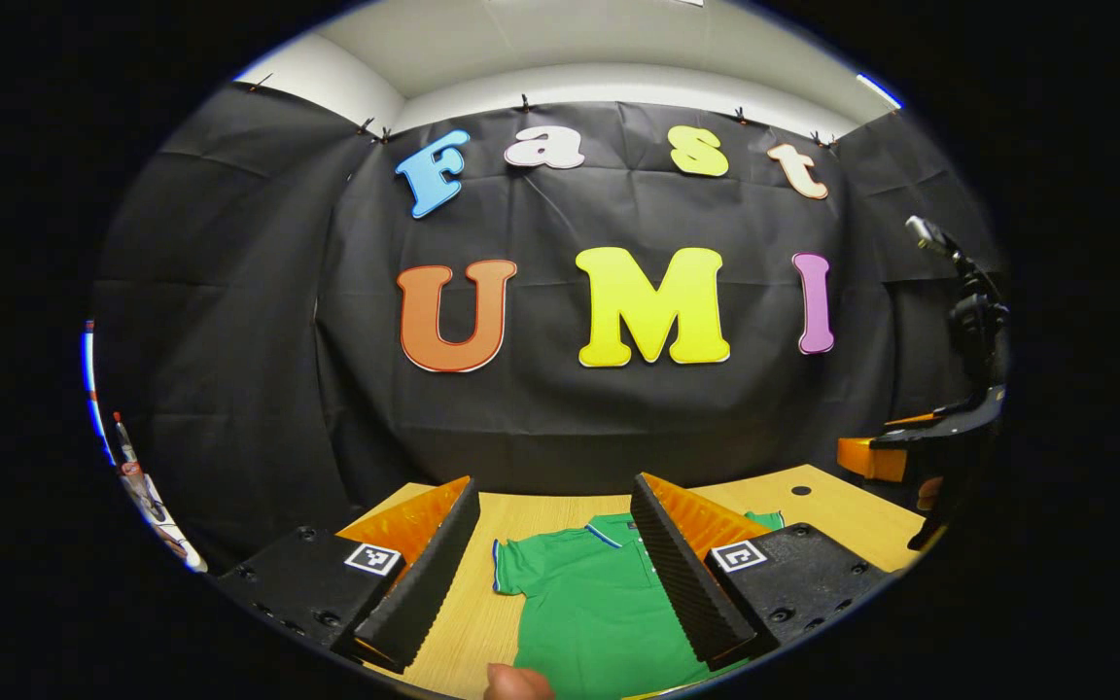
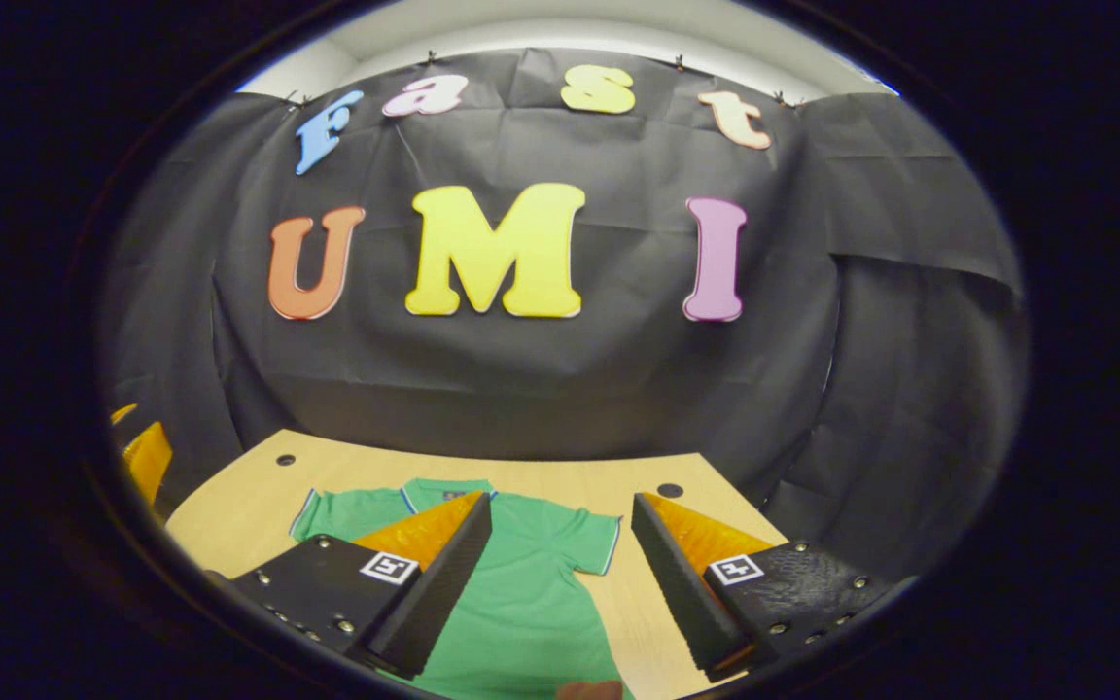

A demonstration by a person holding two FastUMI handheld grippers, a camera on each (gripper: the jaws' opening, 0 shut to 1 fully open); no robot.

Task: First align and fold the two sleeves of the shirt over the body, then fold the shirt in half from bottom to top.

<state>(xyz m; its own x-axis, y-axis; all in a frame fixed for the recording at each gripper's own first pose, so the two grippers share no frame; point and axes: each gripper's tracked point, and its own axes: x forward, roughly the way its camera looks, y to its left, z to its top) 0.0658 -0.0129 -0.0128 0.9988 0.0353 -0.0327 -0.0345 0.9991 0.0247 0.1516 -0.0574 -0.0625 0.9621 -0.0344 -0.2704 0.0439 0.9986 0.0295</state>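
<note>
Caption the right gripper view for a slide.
Open right hand-held gripper poised above a green polo shirt lying flat, sleeves unfolded, on a wooden table.

a recording booth: black cloth wall [image 1: 229, 340] clipped up behind a bare wooden table [image 2: 249, 506].

Both views look from above the near edge of the table [image 1: 521, 515] toward the back wall. Both share the green shirt [image 2: 531, 593] and the table's far edge.
</note>
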